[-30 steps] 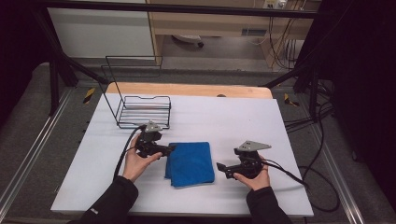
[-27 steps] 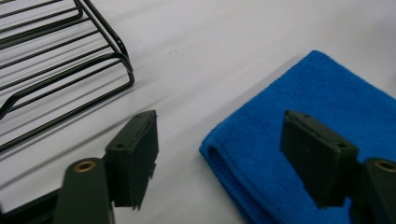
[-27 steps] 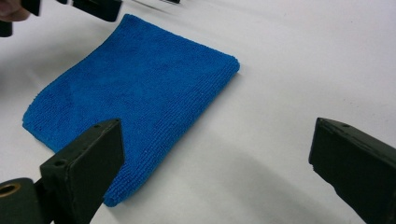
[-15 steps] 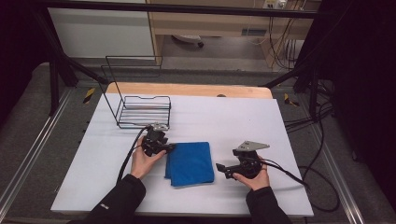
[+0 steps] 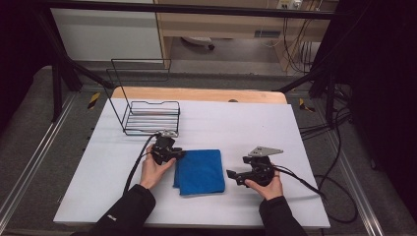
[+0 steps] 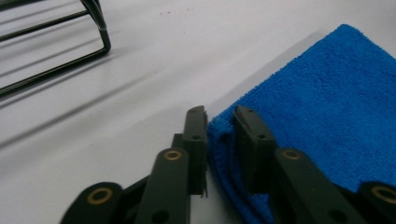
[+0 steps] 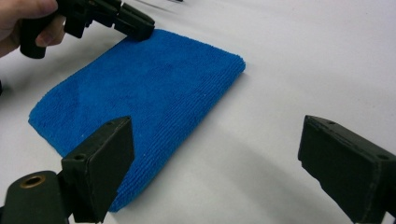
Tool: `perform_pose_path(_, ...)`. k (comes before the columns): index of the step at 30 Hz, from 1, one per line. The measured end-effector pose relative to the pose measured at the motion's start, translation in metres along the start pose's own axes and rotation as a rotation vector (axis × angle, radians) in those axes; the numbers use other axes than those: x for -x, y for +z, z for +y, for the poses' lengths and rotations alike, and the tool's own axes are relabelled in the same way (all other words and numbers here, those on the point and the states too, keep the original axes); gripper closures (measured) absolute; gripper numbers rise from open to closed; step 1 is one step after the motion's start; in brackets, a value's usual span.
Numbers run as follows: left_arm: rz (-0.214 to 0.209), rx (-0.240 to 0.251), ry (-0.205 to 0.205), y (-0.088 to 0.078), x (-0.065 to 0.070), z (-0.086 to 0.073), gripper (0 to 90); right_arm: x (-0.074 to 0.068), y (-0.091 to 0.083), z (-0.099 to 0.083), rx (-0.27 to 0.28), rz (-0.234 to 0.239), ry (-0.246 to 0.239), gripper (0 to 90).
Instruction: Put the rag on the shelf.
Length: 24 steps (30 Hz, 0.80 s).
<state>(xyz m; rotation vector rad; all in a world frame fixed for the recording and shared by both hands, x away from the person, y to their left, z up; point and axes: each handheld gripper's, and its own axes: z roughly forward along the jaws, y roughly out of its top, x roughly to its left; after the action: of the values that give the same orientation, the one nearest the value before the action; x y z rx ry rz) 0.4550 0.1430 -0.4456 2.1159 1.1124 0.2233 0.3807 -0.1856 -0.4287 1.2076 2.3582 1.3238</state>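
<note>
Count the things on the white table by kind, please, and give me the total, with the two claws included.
Blue cloth: 1
Black wire rack: 1
Claws: 2, left claw and right claw
Total: 4

High view overhead facing forward, gripper views close, sharing blue cloth
</note>
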Motion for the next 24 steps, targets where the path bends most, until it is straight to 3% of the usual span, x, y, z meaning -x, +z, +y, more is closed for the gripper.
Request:
perform_pose_path(9,0.011,0.009,0.019,0.0,0.004,-0.001,83.6,0.003,0.011,0.015,0.023,-0.018,0.027,16.5)
perform_pose_path(15,0.014,0.015,0.031,0.001,0.005,-0.003,83.7,0.005,0.035,0.031,0.022,-0.051,0.027,23.6)
perform_pose_path(21,0.01,0.017,0.033,0.002,0.004,-0.003,83.7,0.005,0.059,0.039,0.006,-0.072,0.025,34.7)
perform_pose_path(23,0.006,0.015,0.031,0.001,0.003,-0.003,83.6,0.006,0.062,0.04,0.006,-0.073,0.033,37.0)
perform_pose_path(24,0.003,0.016,0.032,0.001,0.003,-0.003,83.6,0.009,0.068,0.041,0.011,-0.066,0.059,42.8)
